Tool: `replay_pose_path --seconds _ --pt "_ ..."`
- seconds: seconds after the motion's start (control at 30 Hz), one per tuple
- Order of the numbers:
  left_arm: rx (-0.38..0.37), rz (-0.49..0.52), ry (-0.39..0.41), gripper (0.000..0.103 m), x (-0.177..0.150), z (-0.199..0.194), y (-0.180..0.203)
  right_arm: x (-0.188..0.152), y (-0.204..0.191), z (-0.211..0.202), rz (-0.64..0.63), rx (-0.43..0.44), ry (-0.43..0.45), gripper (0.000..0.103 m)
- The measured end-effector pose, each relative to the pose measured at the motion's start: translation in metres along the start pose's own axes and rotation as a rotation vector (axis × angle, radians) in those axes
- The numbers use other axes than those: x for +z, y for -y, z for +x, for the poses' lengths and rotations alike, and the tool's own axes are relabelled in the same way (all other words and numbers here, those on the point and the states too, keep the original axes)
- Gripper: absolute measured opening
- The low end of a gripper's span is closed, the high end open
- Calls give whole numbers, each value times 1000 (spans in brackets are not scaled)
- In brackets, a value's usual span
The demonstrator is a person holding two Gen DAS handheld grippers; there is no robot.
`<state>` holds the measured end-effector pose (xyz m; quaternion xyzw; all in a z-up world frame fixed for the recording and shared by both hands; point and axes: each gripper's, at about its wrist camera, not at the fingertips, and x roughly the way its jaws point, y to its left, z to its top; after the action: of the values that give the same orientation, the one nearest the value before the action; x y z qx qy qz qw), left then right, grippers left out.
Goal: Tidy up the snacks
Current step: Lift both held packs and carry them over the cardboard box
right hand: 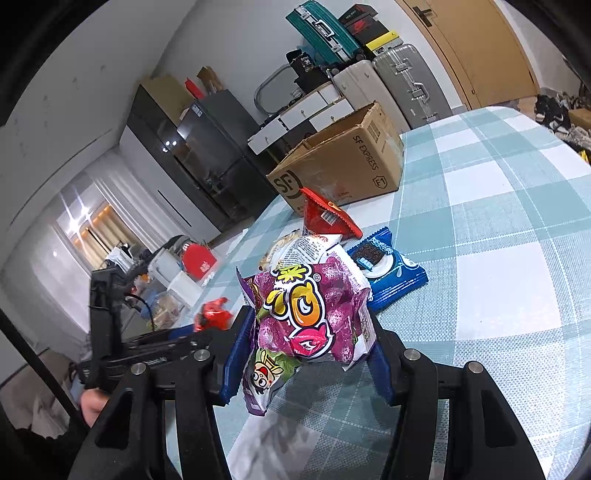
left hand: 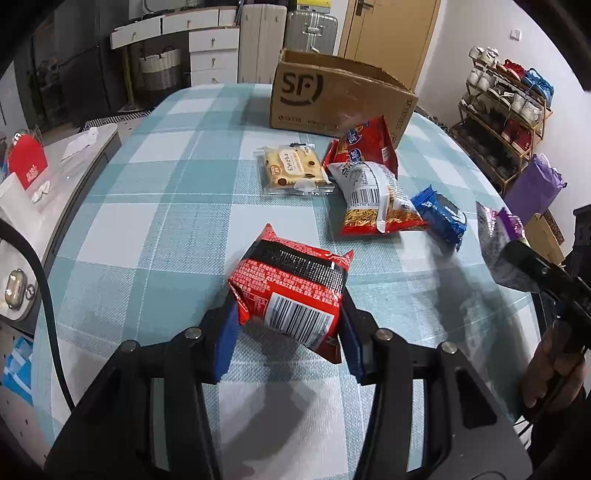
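Closest in, the left gripper (left hand: 288, 325) has its blue pads clamped on either side of a red snack packet (left hand: 291, 291), barcode facing up, held clear above the checked tablecloth (left hand: 177, 192) with its shadow on the cloth below. Alongside it the right gripper (right hand: 306, 354) pinches a puffy purple snack bag (right hand: 314, 317) printed with cartoon lettering, also lifted off the table; from the left wrist view that same bag shows at the right edge, with a hand (left hand: 554, 365) wrapped around the gripper's handle. Just beyond the purple bag a blue cookie packet (right hand: 388, 269) lies flat on the cloth. Beside it is a red-and-white noodle snack bag (left hand: 376, 199), its barcode side up, partly overlapping another red bag (left hand: 365, 144) behind it. To the left of those sits a clear-wrapped pack of biscuits (left hand: 291, 170). Farther back, near the table's far edge, stands an open cardboard box (left hand: 332, 99) marked SF, the red bag just touching or leaning by its front. Past the table are white drawers (left hand: 210, 48) and suitcases (left hand: 310, 26).
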<state>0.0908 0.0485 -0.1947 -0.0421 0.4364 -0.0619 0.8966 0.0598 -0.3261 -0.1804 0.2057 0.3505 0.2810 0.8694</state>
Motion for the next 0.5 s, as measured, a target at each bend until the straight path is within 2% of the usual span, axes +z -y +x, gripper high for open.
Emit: replay_pose_path --seconds 0.07,0.23,0.37,0.5 --pt "-9 -1 19 45 -1 -8 -1 2 -6 1 -40 -40 -14 57" --pt "-62 -31 79 45 8 -29 -5 13 -21 -7 -85 -49 -12 57" --pt "-80 -3 133 45 21 -50 -3 27 -44 -19 -135 -7 18 57" --pt "-118 9 168 45 40 -67 -4 50 -62 -29 -128 44 55 57"
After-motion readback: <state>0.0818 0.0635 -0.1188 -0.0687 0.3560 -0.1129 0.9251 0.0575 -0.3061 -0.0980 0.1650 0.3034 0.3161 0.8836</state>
